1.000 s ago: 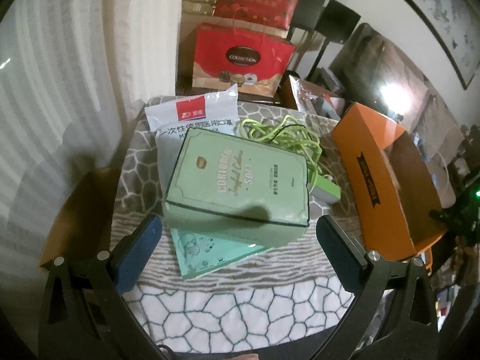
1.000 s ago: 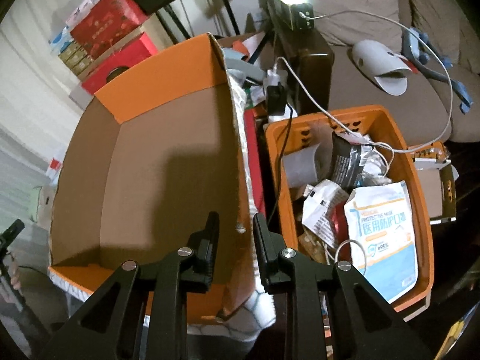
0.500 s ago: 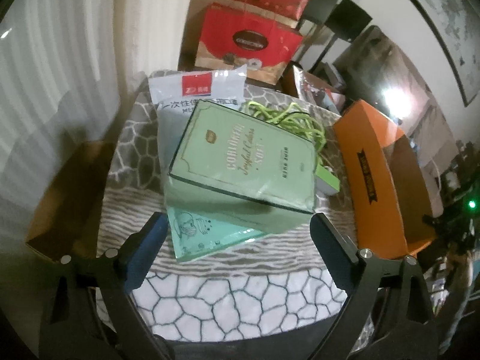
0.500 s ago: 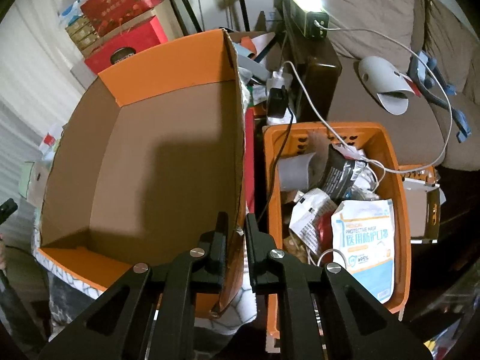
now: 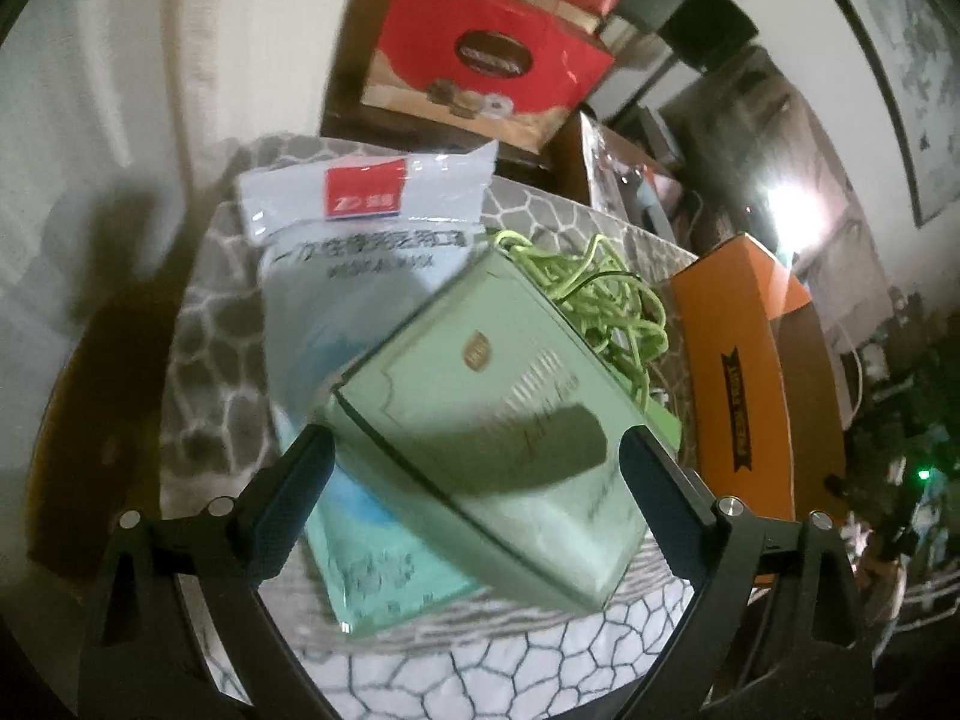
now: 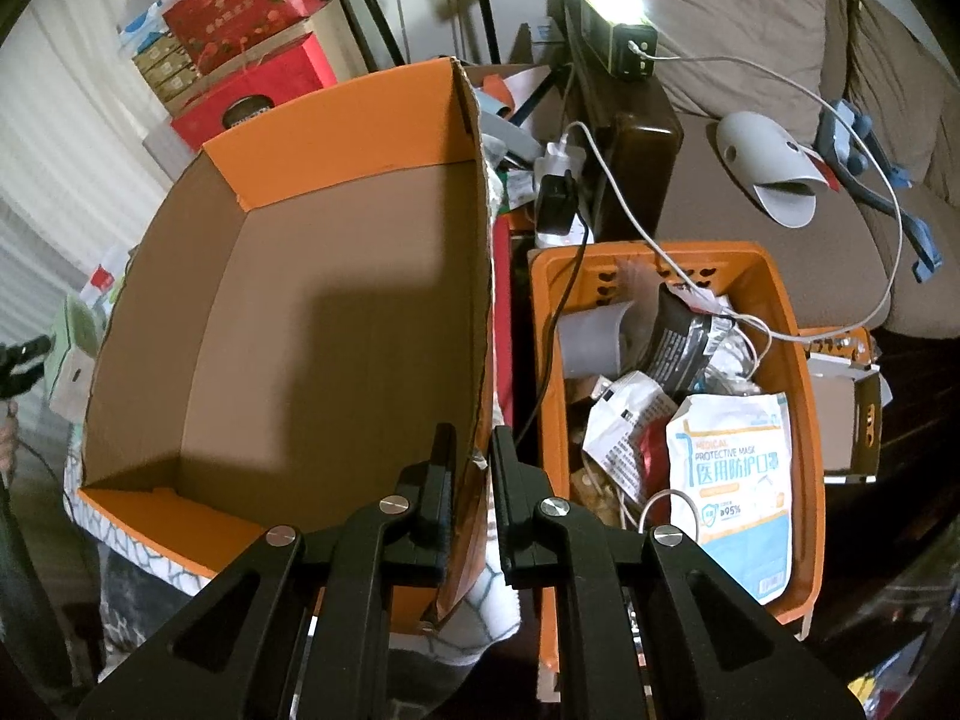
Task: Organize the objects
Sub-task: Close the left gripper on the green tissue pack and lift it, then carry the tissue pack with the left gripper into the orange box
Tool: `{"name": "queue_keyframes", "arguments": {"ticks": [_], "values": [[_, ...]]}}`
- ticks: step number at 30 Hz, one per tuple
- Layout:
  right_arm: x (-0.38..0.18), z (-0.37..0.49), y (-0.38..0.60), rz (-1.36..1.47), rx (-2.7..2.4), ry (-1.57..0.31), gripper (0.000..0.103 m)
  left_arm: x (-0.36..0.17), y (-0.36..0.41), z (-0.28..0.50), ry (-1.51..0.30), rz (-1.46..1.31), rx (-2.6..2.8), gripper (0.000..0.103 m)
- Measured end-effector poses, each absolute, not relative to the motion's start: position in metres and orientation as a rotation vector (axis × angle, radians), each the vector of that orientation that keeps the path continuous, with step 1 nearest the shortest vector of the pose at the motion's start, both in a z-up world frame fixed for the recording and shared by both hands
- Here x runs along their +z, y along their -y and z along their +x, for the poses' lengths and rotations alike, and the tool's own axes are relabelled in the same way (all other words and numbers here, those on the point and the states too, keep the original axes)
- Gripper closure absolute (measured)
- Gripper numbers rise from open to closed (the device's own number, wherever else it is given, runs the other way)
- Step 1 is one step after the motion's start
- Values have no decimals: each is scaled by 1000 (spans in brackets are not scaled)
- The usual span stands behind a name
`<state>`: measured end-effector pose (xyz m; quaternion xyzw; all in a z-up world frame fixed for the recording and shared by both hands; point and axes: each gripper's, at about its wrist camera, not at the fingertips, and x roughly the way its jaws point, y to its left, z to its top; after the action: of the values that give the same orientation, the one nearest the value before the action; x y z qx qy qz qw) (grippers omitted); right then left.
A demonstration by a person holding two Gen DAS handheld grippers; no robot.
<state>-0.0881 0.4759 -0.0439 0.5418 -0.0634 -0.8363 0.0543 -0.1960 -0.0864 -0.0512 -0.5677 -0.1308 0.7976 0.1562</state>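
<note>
A pale green box [image 5: 492,420] lies askew on a teal booklet [image 5: 384,570] on the patterned cloth. My left gripper [image 5: 474,456] is open and straddles it. The left fingertip [image 5: 306,468] sits at the box's left corner, and the right one meets its right side. The picture is blurred. A white mask bag [image 5: 360,228] and a tangle of green cord [image 5: 600,294] lie beyond. My right gripper [image 6: 474,462] is shut on the right wall of the empty orange cardboard box [image 6: 336,132]. That box [image 5: 738,372] stands right of the green box [image 6: 75,330].
An orange plastic basket [image 6: 804,420] full of mask packets and wrappers stands right of the cardboard box, with cables running over it. Red gift boxes [image 5: 492,60] are stacked behind the table. A brown sofa [image 6: 750,30] with a lit lamp is at the back right.
My left gripper has come forward and down, so the green box now lies between its fingers and looks turned. My right gripper has closed on the orange box's wall.
</note>
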Motion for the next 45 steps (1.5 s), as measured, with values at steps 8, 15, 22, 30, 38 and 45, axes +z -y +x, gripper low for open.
{"name": "queue_keyframes", "arguments": {"ticks": [8,15,22,30,38,45], "values": [[-44,-88,-472,1660,-2543,173,92,-56,52,-236,200,-1722,2208,6],[-44,-88,-471,1670,-2549,159,92,-51,-2,-222,-210,-1737,2370,1],[-44,-88,-471,1669,-2550,160,92,-59,-31,-214,-415,-1763,2486,0],[-44,-86,-472,1657,-2550,177,91,-64,-36,-215,-412,-1830,2494,0],[-44,-86,-473,1650,-2548,194,91,-101,-20,-218,-285,-2063,2372,0],[-43,-86,-473,1648,-2550,193,91,-100,-8,-209,-162,-2005,2343,7]]}}
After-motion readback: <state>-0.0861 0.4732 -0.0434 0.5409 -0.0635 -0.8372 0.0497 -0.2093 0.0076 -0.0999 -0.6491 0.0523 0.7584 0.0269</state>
